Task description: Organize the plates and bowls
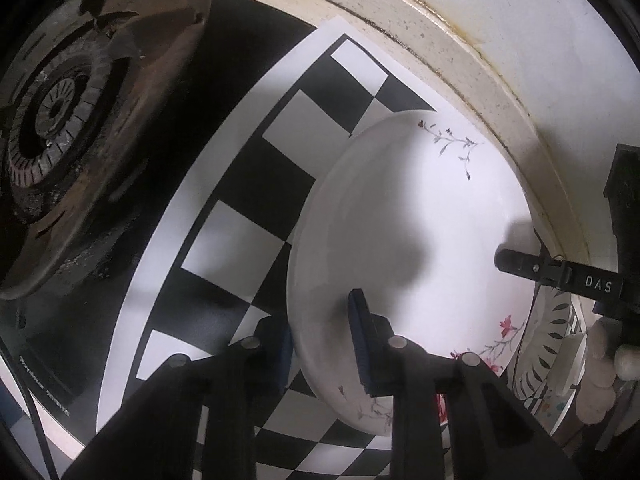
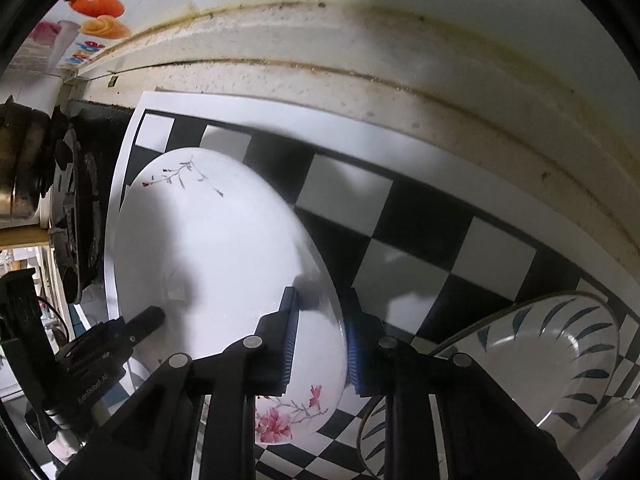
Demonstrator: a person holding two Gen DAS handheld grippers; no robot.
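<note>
Leaf-patterned bowl (image 2: 560, 360) and stove burner (image 1: 80, 140) flank the floral plate (image 2: 224, 264).

Right gripper (image 2: 320, 344) pinches floral plate (image 2: 216, 248) rim.

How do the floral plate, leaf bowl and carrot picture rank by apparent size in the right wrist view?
1. Floral plate
2. Leaf bowl, partly cut off, so unsure
3. Carrot picture

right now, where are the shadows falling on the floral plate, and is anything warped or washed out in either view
Left wrist view: a dark shadow crosses the middle of the floral plate, and the checkerboard sheet bows from fisheye distortion. Right wrist view: shadow covers the plate's left half, its right part looks bright and nearly washed out, and the wall ledge curves strongly.
</note>
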